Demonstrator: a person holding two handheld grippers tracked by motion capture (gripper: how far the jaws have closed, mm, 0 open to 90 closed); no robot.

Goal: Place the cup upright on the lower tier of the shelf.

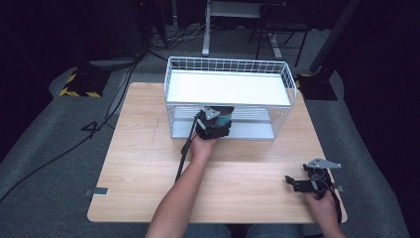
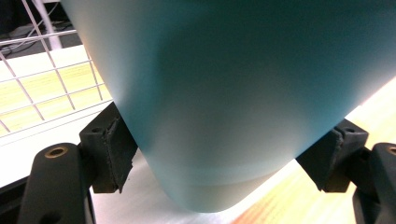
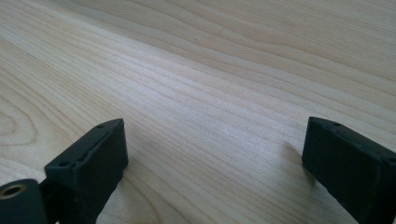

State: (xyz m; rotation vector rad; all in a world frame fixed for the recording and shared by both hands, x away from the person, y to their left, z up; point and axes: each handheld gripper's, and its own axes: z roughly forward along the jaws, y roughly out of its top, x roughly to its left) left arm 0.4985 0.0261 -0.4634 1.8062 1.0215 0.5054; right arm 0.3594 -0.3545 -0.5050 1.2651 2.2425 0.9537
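L gripper [image 1: 214,128] jaws pinching teal cup [image 2: 233,93] at rack [image 1: 228,64] lower shelf; R gripper [image 1: 309,182] jaws spread, near-right on table [image 1: 143,163].

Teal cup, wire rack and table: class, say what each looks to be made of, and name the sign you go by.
Teal cup: probably plastic or coated metal; its smooth matt wall has a soft sheen and no seams. Rack: most likely white-coated metal wire, going by the thin welded grid; its flat white shelf could be sheet metal or board. Table: pale wood or wood-look laminate, with grain lines showing clearly in the right gripper view.
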